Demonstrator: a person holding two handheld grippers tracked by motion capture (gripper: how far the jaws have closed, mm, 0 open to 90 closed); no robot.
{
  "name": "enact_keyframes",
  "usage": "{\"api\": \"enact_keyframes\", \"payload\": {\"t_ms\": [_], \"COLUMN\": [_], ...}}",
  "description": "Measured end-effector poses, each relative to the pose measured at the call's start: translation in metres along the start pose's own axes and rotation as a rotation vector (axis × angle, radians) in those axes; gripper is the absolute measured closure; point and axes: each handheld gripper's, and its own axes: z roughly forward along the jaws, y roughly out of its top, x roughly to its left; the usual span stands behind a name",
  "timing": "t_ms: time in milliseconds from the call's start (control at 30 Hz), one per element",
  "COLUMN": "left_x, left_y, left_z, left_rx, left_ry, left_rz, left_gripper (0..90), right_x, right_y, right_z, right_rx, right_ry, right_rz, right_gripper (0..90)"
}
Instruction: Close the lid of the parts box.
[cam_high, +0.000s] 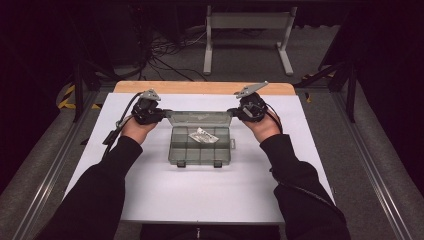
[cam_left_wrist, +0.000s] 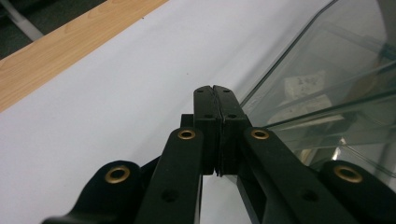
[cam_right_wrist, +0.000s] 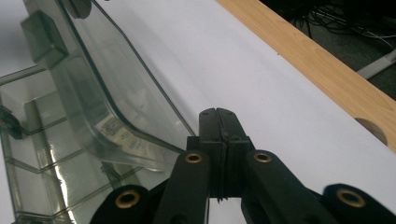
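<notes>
Both claws are pressed together with nothing pinched between the pads. The left claw (cam_left_wrist: 215, 95) has its two black jaws flat against each other, tips sitting just beside the left edge of the raised lid (cam_high: 199, 118). Same story for the right claw (cam_right_wrist: 218, 116): jaws squeezed tight, tips right next to the lid's other edge. Can't tell for sure whether either one actually touches the plastic.

From the high view, the left claw (cam_high: 161, 114) and right claw (cam_high: 234, 113) point inward at each other with the lid standing between them. A hand wraps each gripper, black sleeves behind, cables trailing off the back.

The organizer box (cam_high: 201, 145) sits just on the near side of the claws, on the person's side. It's see-through smoky grey plastic, rectangular, hard and glossy, split by thin walls into small square compartments. Two dark latches hang off its front edge. The lid is the same clear tinted stuff, with rounded corners and a raised lip, tilted up and back on its hinge.

One compartment in the back row holds a small white packet (cam_high: 202, 135), crinkly looking, with print too small to read.

Under it all is a smooth matte white worktop (cam_high: 200, 195), with a light wood strip (cam_right_wrist: 322, 65) along the far edge beyond the claws.
</notes>
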Motion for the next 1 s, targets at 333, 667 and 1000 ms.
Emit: {"api": "enact_keyframes", "payload": {"t_ms": [333,667,1000], "left_x": [-0.010,-0.016,-0.025], "left_y": [-0.012,-0.019,-0.022], "left_z": [-0.014,-0.025,-0.030], "left_rx": [0.000,0.006,0.038], "left_ry": [-0.036,-0.074,-0.139], "left_rz": [0.015,0.028,0.073], "left_gripper": [89.1,89.0,89.0], "right_x": [0.012,0.022,0.034], "right_y": [-0.006,-0.009,-0.011], "right_z": [-0.010,-0.016,-0.016], "right_rx": [0.004,0.015,0.056], "right_ry": [0.029,0.067,0.121], "right_rz": [-0.019,-0.029,-0.052], "right_gripper": [90.0,90.0,90.0]}}
